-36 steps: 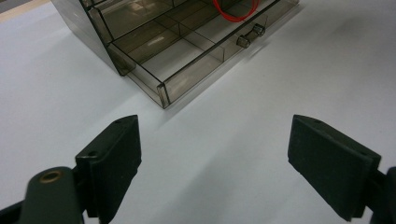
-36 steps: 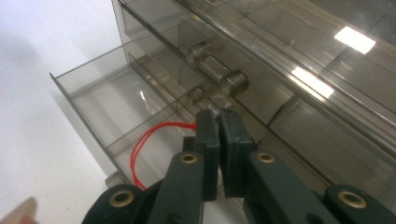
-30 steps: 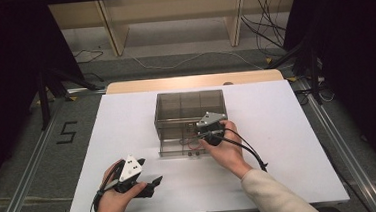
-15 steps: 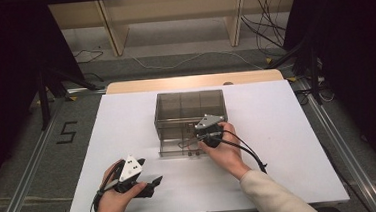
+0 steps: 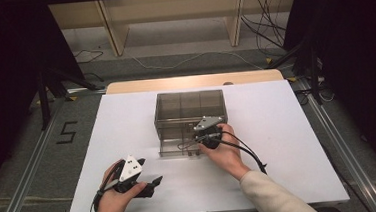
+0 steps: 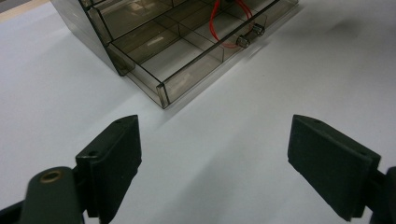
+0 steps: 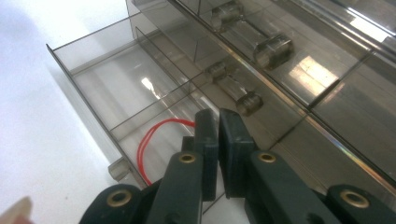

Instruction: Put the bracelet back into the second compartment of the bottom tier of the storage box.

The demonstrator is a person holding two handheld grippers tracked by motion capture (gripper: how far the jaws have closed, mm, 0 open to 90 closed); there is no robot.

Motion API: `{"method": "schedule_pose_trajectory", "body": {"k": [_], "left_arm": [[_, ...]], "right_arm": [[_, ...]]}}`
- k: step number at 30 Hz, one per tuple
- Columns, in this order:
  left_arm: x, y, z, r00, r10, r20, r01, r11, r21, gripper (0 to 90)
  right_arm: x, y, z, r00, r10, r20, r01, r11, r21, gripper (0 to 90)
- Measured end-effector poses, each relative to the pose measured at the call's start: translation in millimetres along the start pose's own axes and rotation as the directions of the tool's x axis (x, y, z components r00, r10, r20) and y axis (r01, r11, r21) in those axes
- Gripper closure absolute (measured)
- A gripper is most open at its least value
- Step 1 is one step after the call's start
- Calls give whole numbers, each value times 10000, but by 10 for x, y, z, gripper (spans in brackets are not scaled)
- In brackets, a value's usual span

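We've got one smoky clear drawer cabinet [image 5: 190, 113] mid-surface [image 5: 289, 144], its bottom drawer [image 6: 187, 56] pulled out with a red wire loop [image 7: 152, 142] inside. The right gripper [image 7: 218, 135] sits over that drawer, jaws clenched, whether they're pinching the wire is hard to make out. The left gripper [image 6: 212, 154] rests on the surface well short of the cabinet's front, jaws spread wide on nothing.

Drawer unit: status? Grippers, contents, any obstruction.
Left gripper open, idle on table. Right gripper shut, over open bottom drawer. Red wire loop inside. Nothing in the way.
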State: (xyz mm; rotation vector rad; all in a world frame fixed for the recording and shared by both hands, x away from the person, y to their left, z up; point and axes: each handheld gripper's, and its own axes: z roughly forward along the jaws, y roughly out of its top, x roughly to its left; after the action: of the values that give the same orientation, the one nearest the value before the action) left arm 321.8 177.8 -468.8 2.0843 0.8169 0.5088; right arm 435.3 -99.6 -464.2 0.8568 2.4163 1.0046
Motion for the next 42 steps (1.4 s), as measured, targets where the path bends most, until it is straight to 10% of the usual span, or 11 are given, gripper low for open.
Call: {"method": "schedule_pose_trajectory", "body": {"k": [42], "left_arm": [[-6,-9,16,9999,-125,64,125,9999,-11,174]], "right_arm": [[-132,-108,-450,9927,809,-890,-820,9966,-89,465]]}}
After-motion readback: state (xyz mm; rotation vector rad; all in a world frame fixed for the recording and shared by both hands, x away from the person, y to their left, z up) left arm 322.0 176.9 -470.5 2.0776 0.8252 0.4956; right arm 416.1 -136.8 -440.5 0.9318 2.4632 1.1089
